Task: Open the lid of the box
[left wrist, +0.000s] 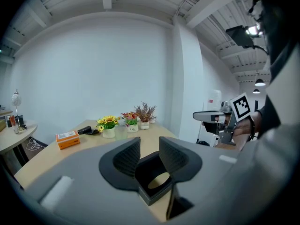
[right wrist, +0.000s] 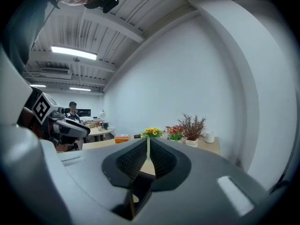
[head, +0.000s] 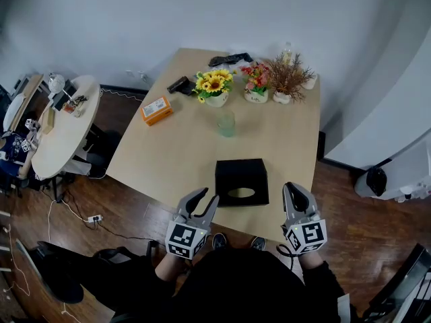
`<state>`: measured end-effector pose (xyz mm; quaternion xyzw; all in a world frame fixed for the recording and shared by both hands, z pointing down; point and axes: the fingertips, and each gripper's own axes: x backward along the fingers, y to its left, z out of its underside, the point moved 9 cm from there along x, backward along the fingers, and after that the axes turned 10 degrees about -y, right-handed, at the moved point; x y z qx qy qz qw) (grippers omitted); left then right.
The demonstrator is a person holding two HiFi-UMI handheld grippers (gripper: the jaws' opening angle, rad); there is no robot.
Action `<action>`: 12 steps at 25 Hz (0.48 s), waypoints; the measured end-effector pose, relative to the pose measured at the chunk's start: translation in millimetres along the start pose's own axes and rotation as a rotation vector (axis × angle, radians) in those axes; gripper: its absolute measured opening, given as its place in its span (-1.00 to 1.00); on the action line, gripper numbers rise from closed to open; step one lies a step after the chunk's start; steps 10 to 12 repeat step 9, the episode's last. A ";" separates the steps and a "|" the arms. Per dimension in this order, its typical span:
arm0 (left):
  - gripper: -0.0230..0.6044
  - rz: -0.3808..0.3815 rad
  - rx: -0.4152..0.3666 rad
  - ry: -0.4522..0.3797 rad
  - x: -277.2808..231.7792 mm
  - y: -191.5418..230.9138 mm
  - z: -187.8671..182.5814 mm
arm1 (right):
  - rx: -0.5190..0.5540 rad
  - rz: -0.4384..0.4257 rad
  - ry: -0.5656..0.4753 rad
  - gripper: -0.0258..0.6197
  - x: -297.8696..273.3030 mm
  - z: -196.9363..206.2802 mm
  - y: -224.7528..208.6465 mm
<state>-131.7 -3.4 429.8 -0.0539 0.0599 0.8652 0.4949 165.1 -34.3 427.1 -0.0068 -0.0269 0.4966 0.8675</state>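
The black box (head: 241,177) sits on the desk (head: 175,147) close to its near edge, lid down, with an oval opening in its top. The left hand-held gripper (head: 207,195) hovers at that edge, near the box's near-left corner, jaws slightly spread and pinching nothing. The right hand-held gripper (head: 292,187) hangs by the near-right corner, jaws pressed together, empty. Flower pots (head: 215,89) line the far edge.

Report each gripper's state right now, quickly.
Left gripper: open, holding nothing.
Right gripper: closed, nothing between its jaws.
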 end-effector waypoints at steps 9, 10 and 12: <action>-0.58 0.010 -0.004 0.000 -0.4 -1.8 -0.5 | -0.002 -0.012 0.010 -0.87 1.1 0.8 3.0; -0.58 0.010 -0.004 0.000 -0.4 -1.8 -0.5 | -0.002 -0.012 0.010 -0.87 1.1 0.8 3.0; -0.58 0.010 -0.004 0.000 -0.4 -1.8 -0.5 | -0.002 -0.012 0.010 -0.87 1.1 0.8 3.0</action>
